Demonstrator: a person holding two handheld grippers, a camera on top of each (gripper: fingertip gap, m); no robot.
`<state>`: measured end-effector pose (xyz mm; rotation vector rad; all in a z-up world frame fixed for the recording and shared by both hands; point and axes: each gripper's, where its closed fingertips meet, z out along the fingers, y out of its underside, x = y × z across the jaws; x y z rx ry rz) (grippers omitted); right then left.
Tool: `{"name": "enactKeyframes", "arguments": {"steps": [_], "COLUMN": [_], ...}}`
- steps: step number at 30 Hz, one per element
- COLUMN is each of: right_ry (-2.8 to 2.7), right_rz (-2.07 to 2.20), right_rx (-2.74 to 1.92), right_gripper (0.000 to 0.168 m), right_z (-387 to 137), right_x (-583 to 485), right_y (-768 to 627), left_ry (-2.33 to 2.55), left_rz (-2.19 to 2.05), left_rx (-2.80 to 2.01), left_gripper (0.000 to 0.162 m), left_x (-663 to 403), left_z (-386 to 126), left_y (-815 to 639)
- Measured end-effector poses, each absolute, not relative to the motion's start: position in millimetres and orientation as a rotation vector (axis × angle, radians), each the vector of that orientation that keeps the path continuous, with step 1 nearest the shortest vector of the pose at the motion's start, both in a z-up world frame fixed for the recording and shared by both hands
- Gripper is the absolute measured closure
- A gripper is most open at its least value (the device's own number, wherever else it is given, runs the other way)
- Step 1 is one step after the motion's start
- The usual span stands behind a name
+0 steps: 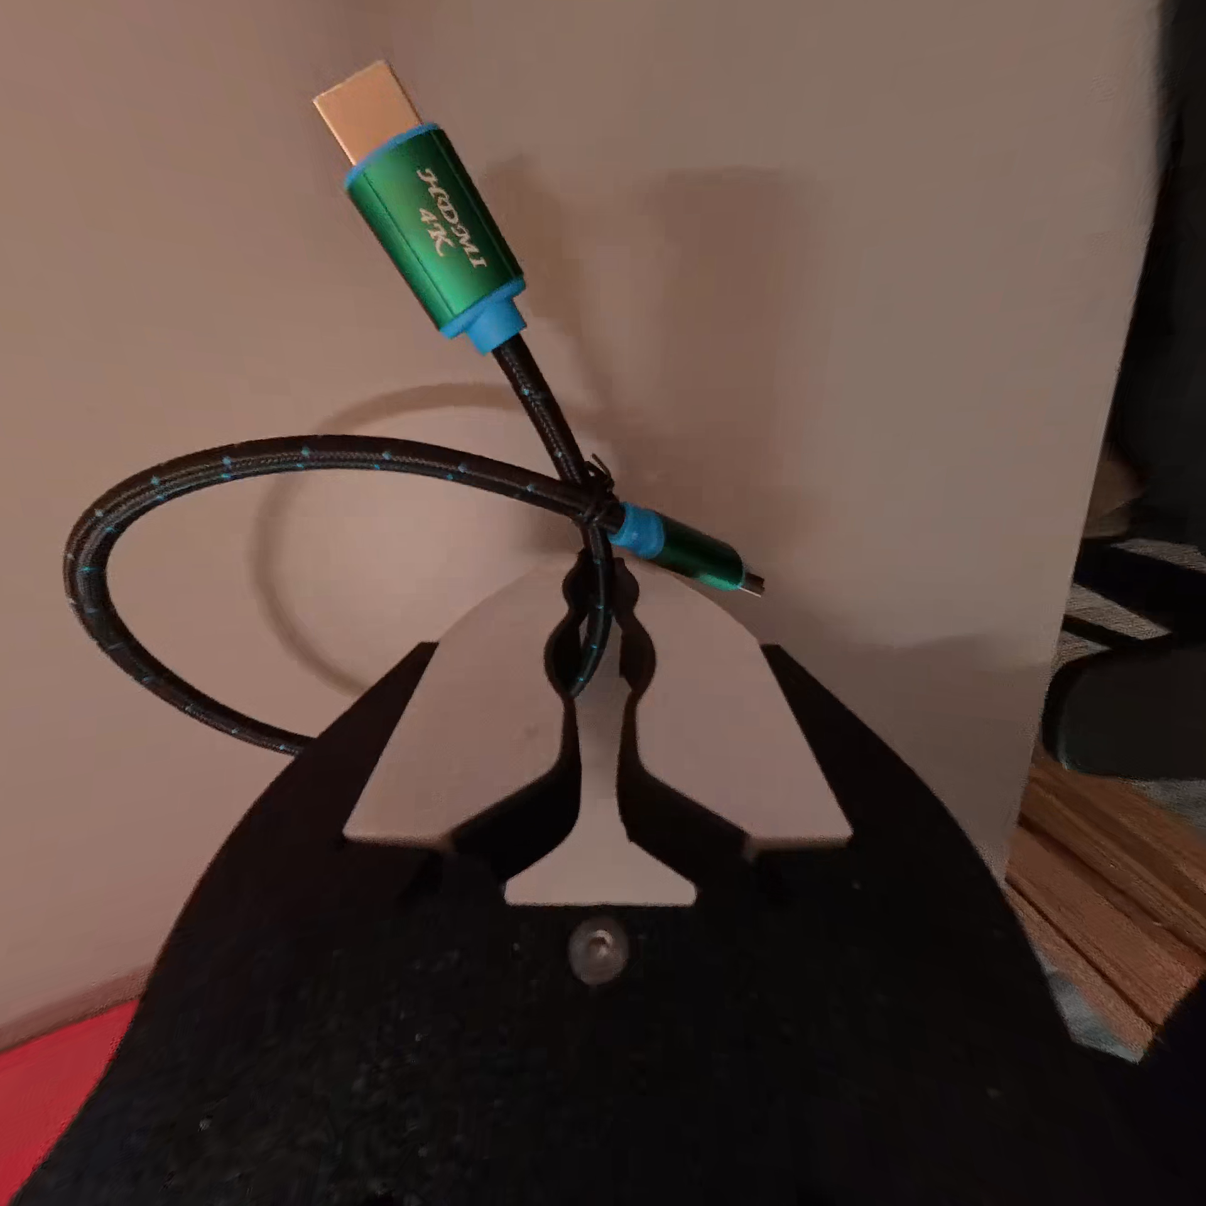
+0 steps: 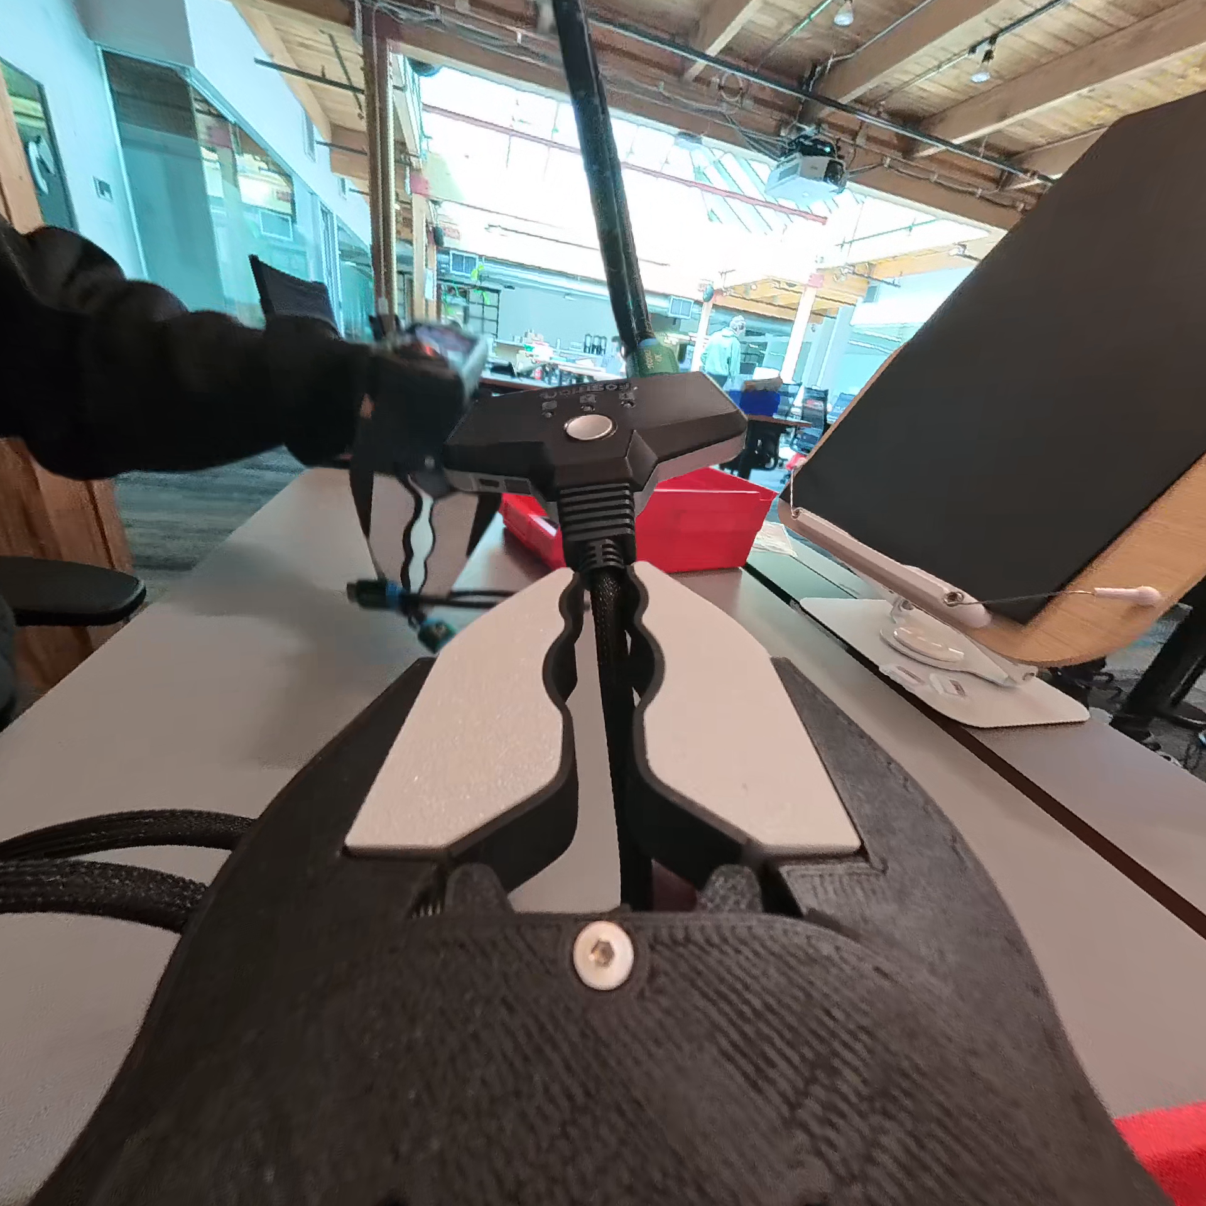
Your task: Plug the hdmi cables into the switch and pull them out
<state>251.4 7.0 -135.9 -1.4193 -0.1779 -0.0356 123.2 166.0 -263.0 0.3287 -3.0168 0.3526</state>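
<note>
In the left wrist view my left gripper (image 1: pixel 597 590) is shut on a short black braided HDMI cable (image 1: pixel 196 483), tied in a loop. Its big green plug (image 1: pixel 434 228) with a gold tip points up and left; the smaller green plug (image 1: pixel 692 555) points right. In the right wrist view my right gripper (image 2: pixel 603 587) is shut on the black lead of the black switch (image 2: pixel 600 424), just behind its ribbed collar. The switch sits above the table. A green plug (image 2: pixel 652 359) is in its far port, its cable running upward. The left gripper (image 2: pixel 417 581) holds the looped cable left of the switch.
A red bin (image 2: pixel 705 515) stands on the grey table (image 2: pixel 196 685) behind the switch. A dark screen on a white stand (image 2: pixel 1011 424) is at the right. A black-sleeved arm (image 2: pixel 163 385) reaches in from the left. Black cables (image 2: pixel 98 868) lie at lower left. A chair armrest (image 2: pixel 65 587) is off the table's left edge.
</note>
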Motion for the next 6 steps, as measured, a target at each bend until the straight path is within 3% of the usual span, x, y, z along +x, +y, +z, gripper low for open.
{"name": "enactKeyframes", "arguments": {"steps": [1, 4, 6], "right_ry": [-0.183, -0.200, -0.196], "right_rz": [-0.025, -0.017, -0.014], "right_rx": [-1.408, -1.406, -1.418], "right_gripper": [0.157, 0.157, 0.157], "right_z": [-135, -135, -137], "right_x": [250, 247, 248], "right_y": [7, 8, 9], "left_ry": [-2.994, -2.986, -2.991], "left_rz": [0.346, 0.372, 0.378], "left_rx": [0.339, 0.404, 0.522], "left_gripper": [0.156, 0.156, 0.146], "left_x": [122, 124, 127], "left_z": [-272, -294, -298], "left_y": [163, 157, 161]}}
